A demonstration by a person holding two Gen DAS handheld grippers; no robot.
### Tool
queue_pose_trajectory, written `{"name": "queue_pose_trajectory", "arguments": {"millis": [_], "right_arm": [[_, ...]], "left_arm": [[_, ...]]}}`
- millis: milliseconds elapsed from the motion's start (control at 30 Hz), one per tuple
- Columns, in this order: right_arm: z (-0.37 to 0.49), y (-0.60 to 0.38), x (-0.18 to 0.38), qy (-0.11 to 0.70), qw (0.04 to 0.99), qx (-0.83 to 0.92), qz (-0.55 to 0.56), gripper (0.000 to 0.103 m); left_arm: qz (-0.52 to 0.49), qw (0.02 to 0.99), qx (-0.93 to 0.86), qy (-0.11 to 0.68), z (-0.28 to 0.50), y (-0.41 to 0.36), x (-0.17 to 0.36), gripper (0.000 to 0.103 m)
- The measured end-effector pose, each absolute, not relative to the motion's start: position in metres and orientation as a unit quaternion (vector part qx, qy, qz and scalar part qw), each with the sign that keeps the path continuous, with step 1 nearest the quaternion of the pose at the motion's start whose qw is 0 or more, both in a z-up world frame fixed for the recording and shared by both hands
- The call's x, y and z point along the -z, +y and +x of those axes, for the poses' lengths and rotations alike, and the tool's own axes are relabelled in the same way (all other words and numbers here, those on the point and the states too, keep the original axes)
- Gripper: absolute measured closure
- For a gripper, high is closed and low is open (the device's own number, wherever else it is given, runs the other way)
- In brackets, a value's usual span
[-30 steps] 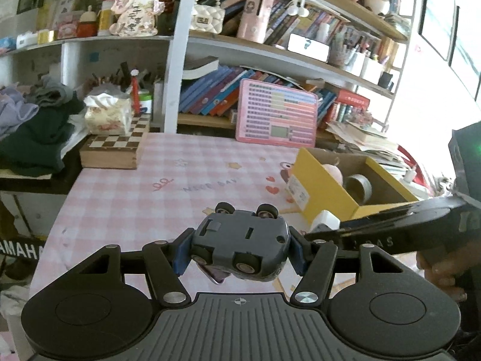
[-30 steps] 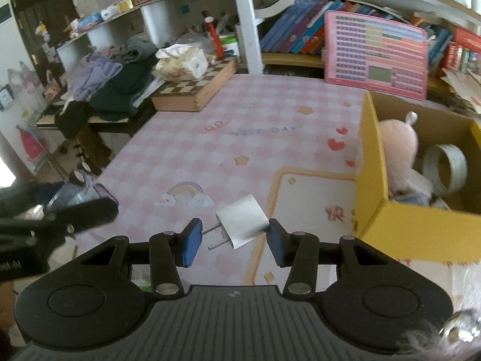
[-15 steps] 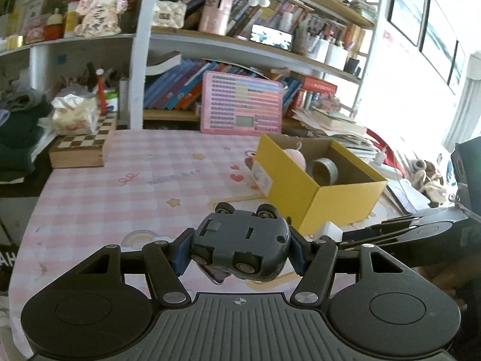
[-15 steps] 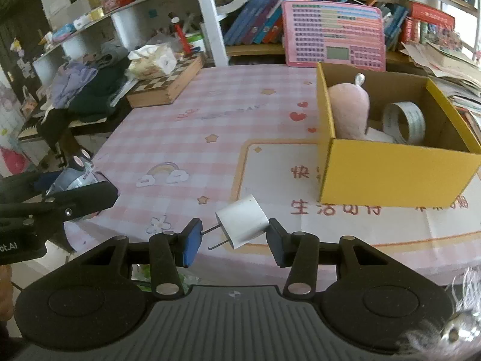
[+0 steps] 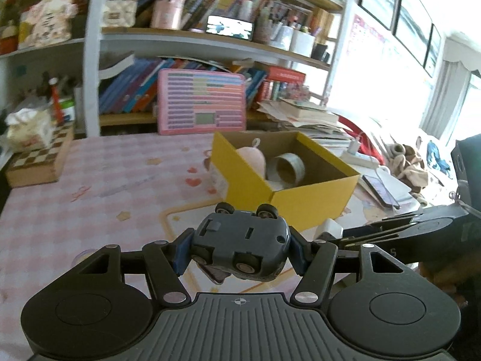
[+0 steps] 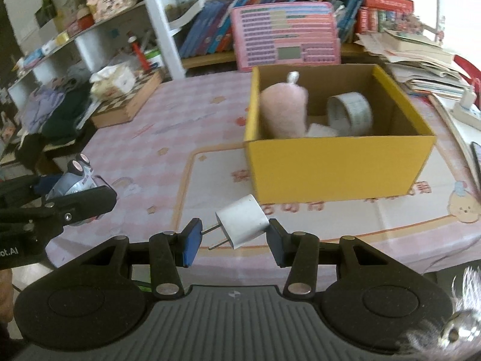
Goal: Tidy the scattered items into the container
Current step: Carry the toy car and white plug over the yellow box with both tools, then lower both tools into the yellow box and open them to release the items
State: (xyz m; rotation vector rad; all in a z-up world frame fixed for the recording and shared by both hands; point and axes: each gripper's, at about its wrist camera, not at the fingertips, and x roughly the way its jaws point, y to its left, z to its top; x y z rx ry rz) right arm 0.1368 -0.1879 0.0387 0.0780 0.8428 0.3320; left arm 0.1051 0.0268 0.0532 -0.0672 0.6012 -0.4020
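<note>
My left gripper (image 5: 239,251) is shut on a grey toy car (image 5: 240,249), held belly-up with its wheels showing. My right gripper (image 6: 233,239) is shut on a white plug adapter (image 6: 242,221), its prongs against the left pad and its body against the right pad. The yellow cardboard box (image 6: 336,165) stands open on the pink checked tablecloth, ahead and slightly right of the adapter. Inside it are a pink plush item (image 6: 284,111) and a roll of tape (image 6: 350,111). In the left wrist view the box (image 5: 309,204) lies just beyond the car, with the right gripper (image 5: 327,233) and the adapter (image 5: 330,227) at its near corner.
A wooden chessboard box (image 6: 129,102) with a tissue pack sits at the table's far left. A pink tablet-like toy (image 6: 287,36) leans against the bookshelf behind the box. Papers and a phone (image 5: 380,189) lie right of the box. Clothes are piled at the left.
Both grippers have swung towards the yellow box, which now stands nearer and more central in both views. The car and the adapter stay gripped as before.
</note>
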Motion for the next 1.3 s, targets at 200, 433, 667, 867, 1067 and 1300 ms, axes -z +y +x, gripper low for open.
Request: {"name": "queue_pose_trajectory", "arguments": {"millis": [200,433,667,867,1067,1300], "right_arm": [[0.152,-0.222,-0.046,0.399,0.904,-0.147,0.041,0.059],[0.174,-0.258,-0.052,0.384,0.911,-0.143,0.036,0.059],[0.205,-0.289,-0.06,0.355,0.924,-0.142,0.028,0.059],[0.242,-0.309,-0.058,0.353,0.922,-0.163,0.007,0.059],[0.279,-0.308,-0.05,0.343,0.917,-0.195,-0.063,0.059],[0.323,-0.299,-0.019,0.381,0.887,-0.237,-0.11,0.058]], "left_arm": [[-0.029,0.932,0.213,0.293,0.128,-0.006,-0.055,0.041],[-0.024,0.931,0.222,0.288,0.153,-0.043,-0.057,0.041],[-0.017,0.936,0.217,0.278,0.18,-0.076,-0.06,0.041],[-0.024,0.94,0.201,0.274,0.209,-0.102,-0.063,0.041],[-0.01,0.94,0.194,0.281,0.243,-0.125,-0.059,0.041],[0.024,0.928,0.187,0.323,0.296,-0.142,-0.047,0.041]]}}
